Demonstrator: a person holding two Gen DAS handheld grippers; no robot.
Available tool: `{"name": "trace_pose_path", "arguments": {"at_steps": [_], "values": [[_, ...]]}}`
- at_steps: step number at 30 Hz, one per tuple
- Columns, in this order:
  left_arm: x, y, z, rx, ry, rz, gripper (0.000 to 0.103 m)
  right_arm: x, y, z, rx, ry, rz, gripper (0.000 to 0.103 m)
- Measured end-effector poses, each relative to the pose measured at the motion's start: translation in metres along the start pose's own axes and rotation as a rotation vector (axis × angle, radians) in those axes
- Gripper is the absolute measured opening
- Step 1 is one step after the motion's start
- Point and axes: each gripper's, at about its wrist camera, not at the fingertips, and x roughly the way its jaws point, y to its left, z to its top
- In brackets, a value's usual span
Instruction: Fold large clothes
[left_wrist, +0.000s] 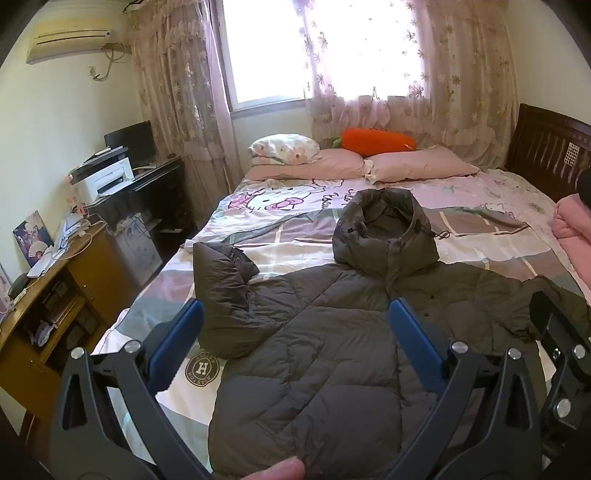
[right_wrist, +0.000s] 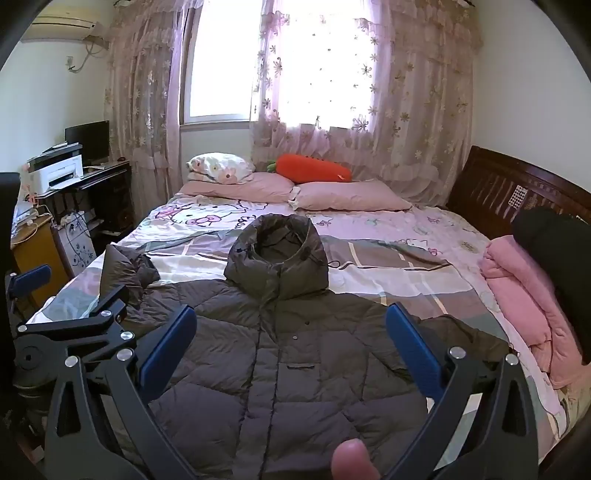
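Note:
A dark grey hooded puffer jacket lies spread front-up on the bed, hood toward the pillows. Its left sleeve is bent up near the bed's left edge, and the right sleeve stretches toward the pink quilt. My left gripper hovers open above the jacket's left half, nothing between its blue fingers. My right gripper hovers open over the jacket's chest, also holding nothing. The left gripper shows at the left edge of the right wrist view.
The bed carries a cartoon-print sheet, pink pillows and an orange carrot plush. A folded pink quilt lies at the right edge. A wooden cabinet, a desk with a printer and a monitor stand on the left. A thumb shows at the bottom.

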Motion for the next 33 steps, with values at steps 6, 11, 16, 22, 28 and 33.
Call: {"name": "trace_pose_path", "arguments": {"at_steps": [6,11,16,22,28,33], "values": [[0.0007,0.0005,-0.0001,0.001,0.003,0.000,0.101,-0.0056,0.0061,-0.0042,-0.008,-0.005,-0.027,0.102],[0.0006,0.0033,-0.0004,0.000,0.005,-0.003,0.101,-0.0038,0.0053,-0.0047,-0.009,-0.005,-0.030,0.102],[0.0002,-0.0004,-0.0001,0.005,0.003,0.004,0.101,-0.0028,0.0047,-0.0042,-0.009,-0.004,-0.033,0.102],[0.0000,-0.0003,-0.0001,0.005,0.003,0.003,0.101,-0.0027,0.0038,-0.0043,-0.009,-0.004,-0.033,0.102],[0.0000,-0.0002,0.0000,0.005,0.003,0.002,0.101,-0.0027,0.0030,-0.0040,-0.010,-0.005,-0.034,0.102],[0.0001,-0.0003,-0.0001,0.005,0.003,0.003,0.101,-0.0031,0.0030,-0.0037,-0.011,-0.005,-0.037,0.102]]}}
